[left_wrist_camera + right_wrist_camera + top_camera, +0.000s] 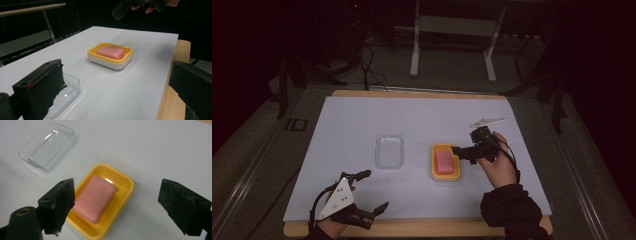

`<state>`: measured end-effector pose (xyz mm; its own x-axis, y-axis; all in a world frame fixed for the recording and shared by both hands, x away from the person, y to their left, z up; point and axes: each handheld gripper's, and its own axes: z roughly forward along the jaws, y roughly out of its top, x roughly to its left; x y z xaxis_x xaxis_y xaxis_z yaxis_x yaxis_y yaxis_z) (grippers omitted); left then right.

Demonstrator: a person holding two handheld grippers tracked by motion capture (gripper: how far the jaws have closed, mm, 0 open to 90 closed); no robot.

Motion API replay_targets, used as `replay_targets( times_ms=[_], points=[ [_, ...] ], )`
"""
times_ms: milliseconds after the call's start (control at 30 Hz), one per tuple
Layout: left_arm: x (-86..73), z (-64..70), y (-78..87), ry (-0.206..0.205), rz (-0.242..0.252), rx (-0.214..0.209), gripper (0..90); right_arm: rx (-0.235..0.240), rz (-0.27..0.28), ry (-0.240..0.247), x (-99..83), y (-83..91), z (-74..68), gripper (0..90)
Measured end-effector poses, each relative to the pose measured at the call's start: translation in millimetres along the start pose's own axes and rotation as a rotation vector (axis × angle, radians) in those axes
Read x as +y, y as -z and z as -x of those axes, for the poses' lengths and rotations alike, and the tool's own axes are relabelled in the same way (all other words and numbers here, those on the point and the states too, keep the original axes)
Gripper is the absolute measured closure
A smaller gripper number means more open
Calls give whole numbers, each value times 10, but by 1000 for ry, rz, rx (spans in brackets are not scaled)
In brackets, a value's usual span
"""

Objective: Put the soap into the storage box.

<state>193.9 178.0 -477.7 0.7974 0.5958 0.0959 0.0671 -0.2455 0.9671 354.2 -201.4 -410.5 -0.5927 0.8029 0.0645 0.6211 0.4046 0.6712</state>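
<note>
A pink bar of soap [444, 162] [110, 52] [95, 197] lies in a yellow soap dish [445, 177] [110, 63] [126, 185] right of the sheet's middle. Left of it rests a clear plastic tray [390, 151] [68, 91] [47, 145], nothing in it. My right gripper [464, 143] [117, 188] hovers open just above the dish's right side, jaws spread wide on either side of the soap without touching it. My left gripper [374, 190] [116, 75] sits open near the front left edge, holding nothing. The right gripper [122, 8] is also visible at the top of the left gripper view.
A white sheet [357, 120] covers the wooden table [412, 227], whose edge shows along the front. Behind the table stands a white metal frame [452, 30] on a dark floor with cables.
</note>
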Motion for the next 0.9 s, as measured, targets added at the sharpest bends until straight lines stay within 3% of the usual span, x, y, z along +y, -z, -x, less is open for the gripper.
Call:
replay_targets(
  times_ms=[67, 133, 400, 600, 800, 900],
  points=[
    [0, -1, 2, 1, 0, 1, 6, -8, -7, 11, -13, 14, 15, 138],
    [-1, -3, 2, 1, -2, 1, 5, -37, -9, 87, -73, 44, 57, 138],
    [-1, 1, -2, 1, -2, 0, 6, -28, 6, 136, -246, 84, 171, 136],
    [-2, 2, -5, 1, -4, 0, 6, 1, 47, 123, -453, 116, 275, 128],
    [-3, 4, -6, 1, -4, 0, 6, -17, 107, 95, -638, 179, 369, 127],
    [-4, 4, -6, 0, -4, 0, 6, -20, 119, 104, -738, 198, 382, 130]
  ],
)
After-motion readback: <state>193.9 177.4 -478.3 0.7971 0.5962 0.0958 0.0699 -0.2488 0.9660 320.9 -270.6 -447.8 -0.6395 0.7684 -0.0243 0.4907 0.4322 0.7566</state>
